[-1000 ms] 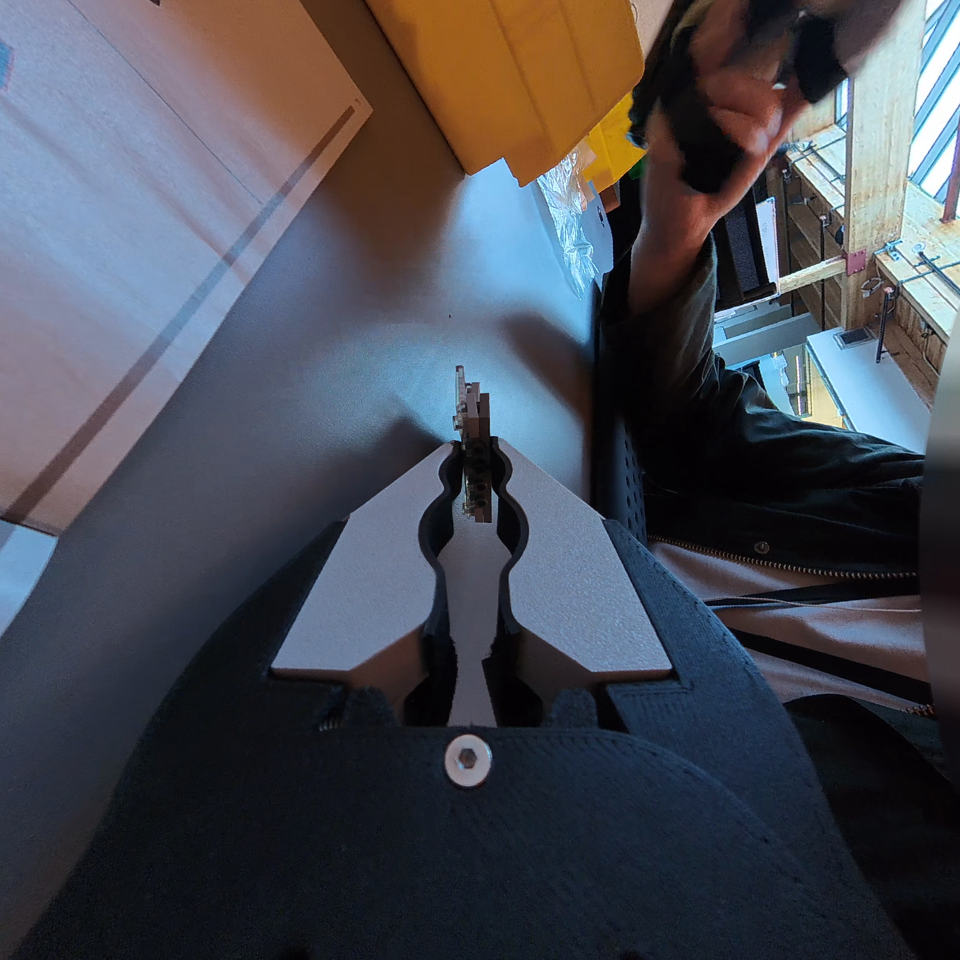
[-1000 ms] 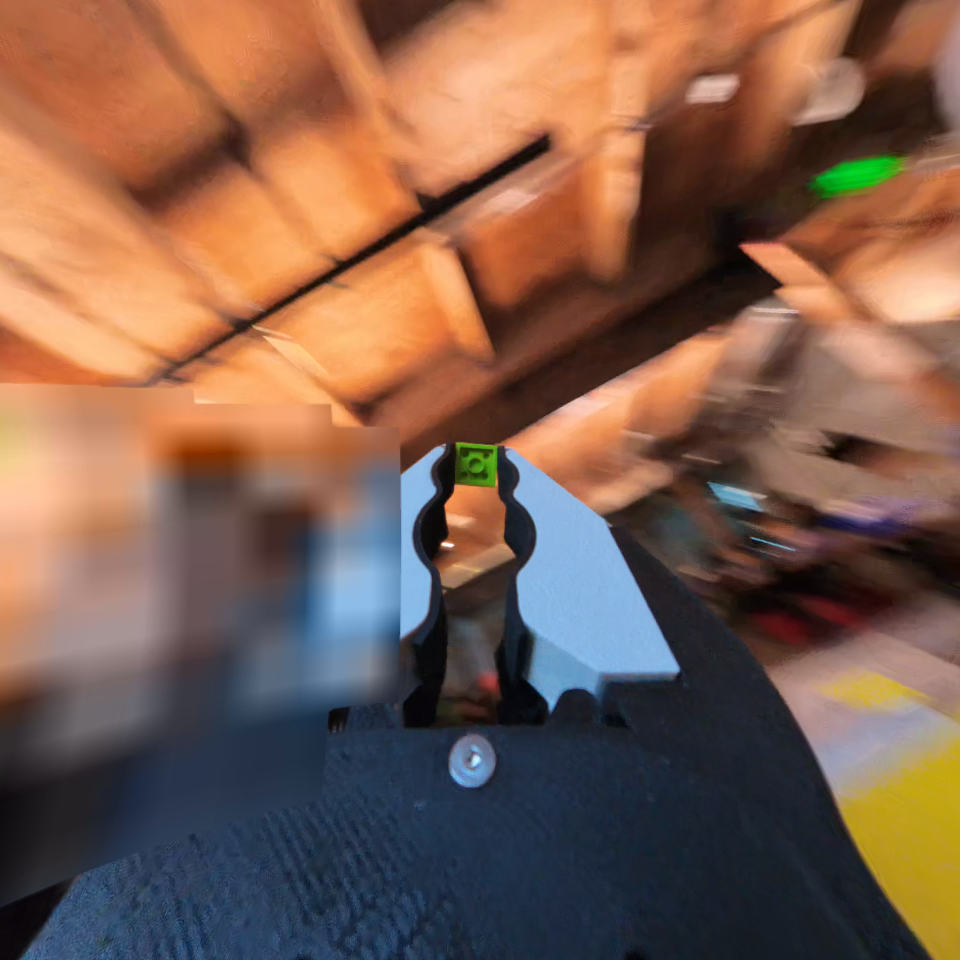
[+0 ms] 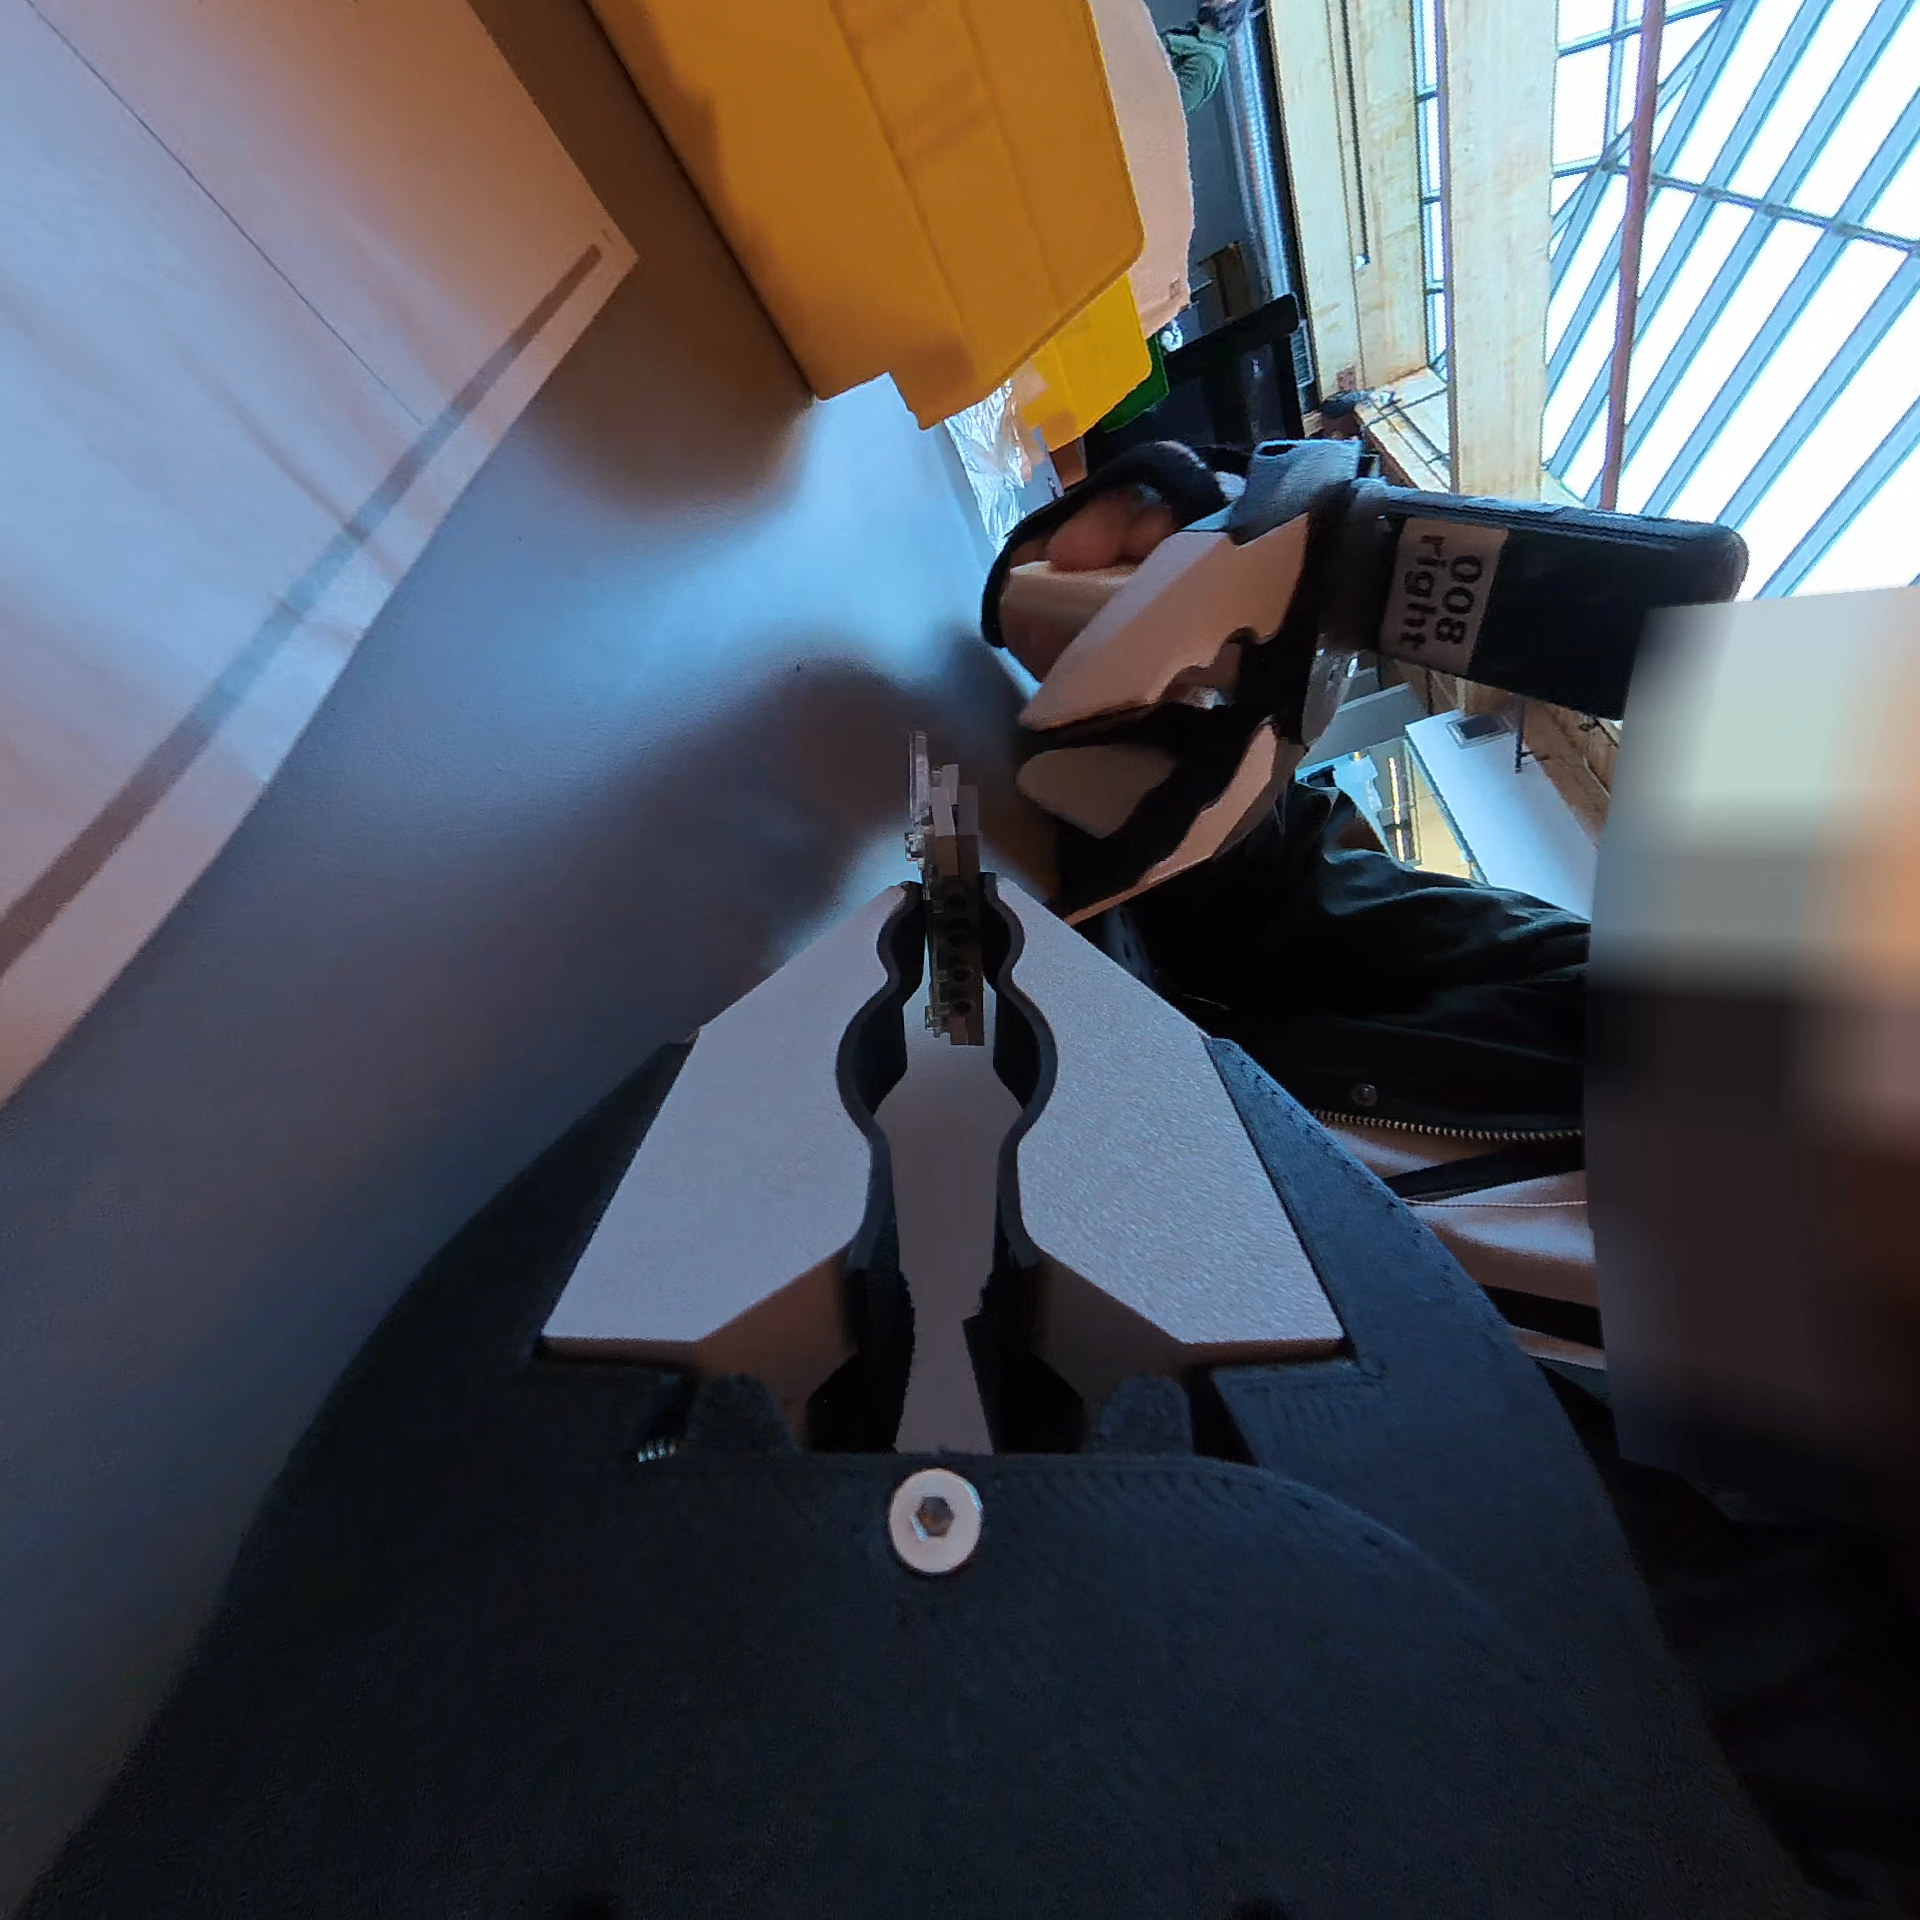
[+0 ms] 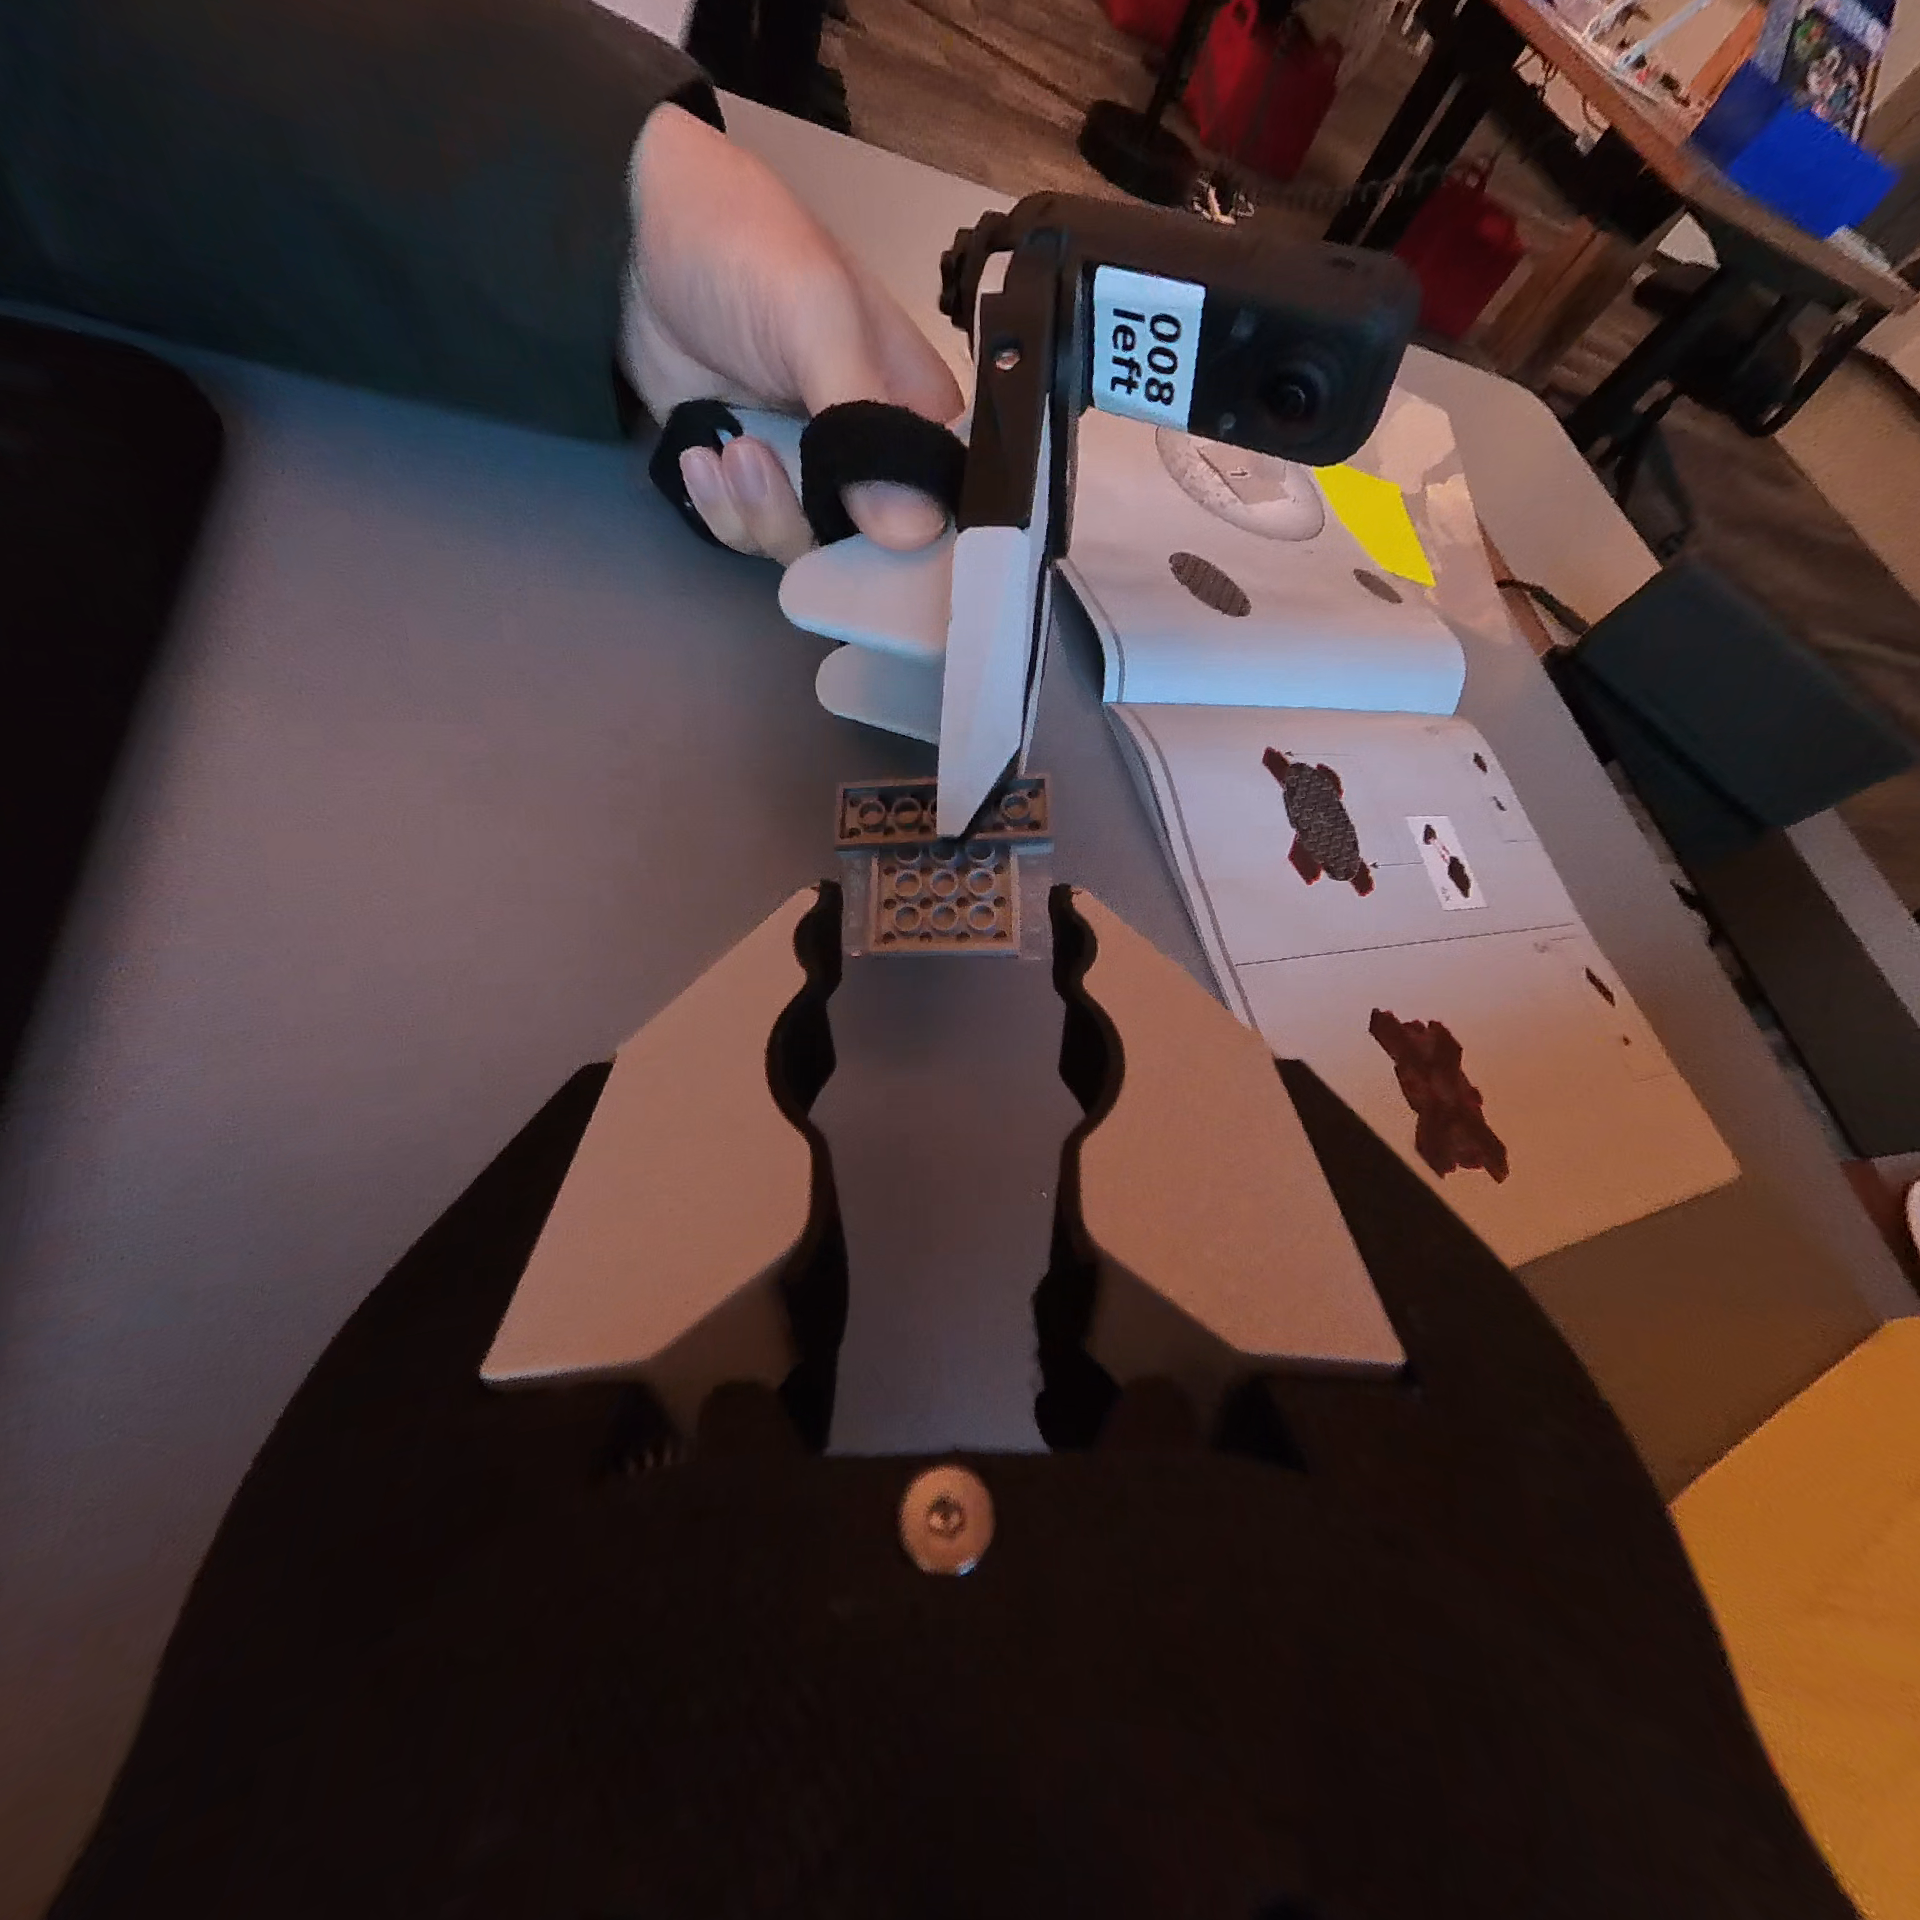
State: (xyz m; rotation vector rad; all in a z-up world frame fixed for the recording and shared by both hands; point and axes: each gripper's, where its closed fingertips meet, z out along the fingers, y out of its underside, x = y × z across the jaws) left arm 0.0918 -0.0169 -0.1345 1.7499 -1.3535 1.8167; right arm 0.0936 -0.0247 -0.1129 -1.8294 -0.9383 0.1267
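At the bottom of the left wrist view, the left gripper (image 3: 951, 914) pinches a small grey assembly of studded plastic brick plates (image 3: 948, 883), seen edge-on at its tips in the frame's centre. The right wrist view shows it flat: a dark studded strip on top and a squarer studded plate (image 4: 943, 902) below, so at least two plates are already joined; nothing loose is waiting to be added. Low in that view, the right gripper (image 4: 940, 909) is spread wide and empty, its tips flanking the lower plate without touching. To the right lies one open white instruction booklet (image 4: 1382, 914) on the grey table (image 4: 416, 831). In the upper part of the left view stand two yellow plastic bins (image 3: 894, 177).
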